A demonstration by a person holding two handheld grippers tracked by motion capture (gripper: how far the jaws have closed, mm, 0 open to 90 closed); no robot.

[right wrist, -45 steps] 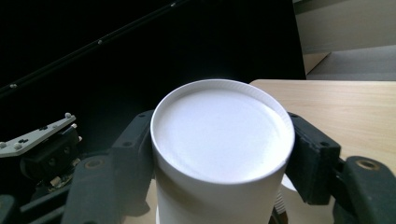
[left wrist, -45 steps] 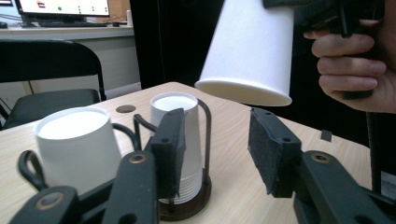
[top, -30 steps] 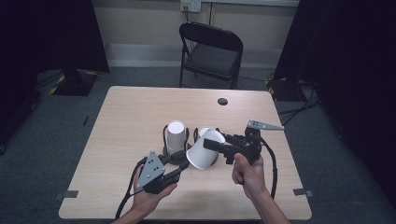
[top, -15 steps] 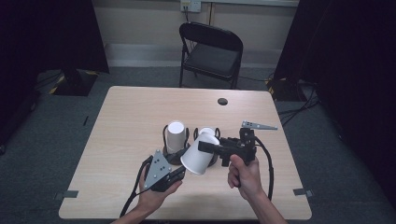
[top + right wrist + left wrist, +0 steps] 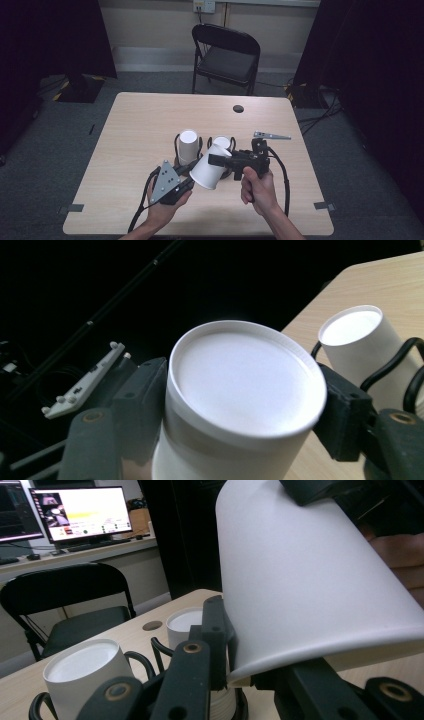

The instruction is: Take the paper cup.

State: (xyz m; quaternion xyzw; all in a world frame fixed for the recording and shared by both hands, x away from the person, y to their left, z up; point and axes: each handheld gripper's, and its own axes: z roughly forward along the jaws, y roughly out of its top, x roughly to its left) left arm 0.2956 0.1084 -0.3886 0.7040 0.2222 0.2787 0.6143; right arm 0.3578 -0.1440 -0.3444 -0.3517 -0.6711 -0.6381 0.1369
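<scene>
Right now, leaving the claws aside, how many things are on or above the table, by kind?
White paper cups: 3
Black wire cup holders: 2
Total: 5

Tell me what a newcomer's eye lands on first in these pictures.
A big white paper cup lies tilted above the table's near middle, its closed end between the right hand-held gripper jaws and its rim at the left hand-held gripper. Behind it, another white cup stands upside down in a black wire holder. A black folding chair waits beyond the table.
</scene>
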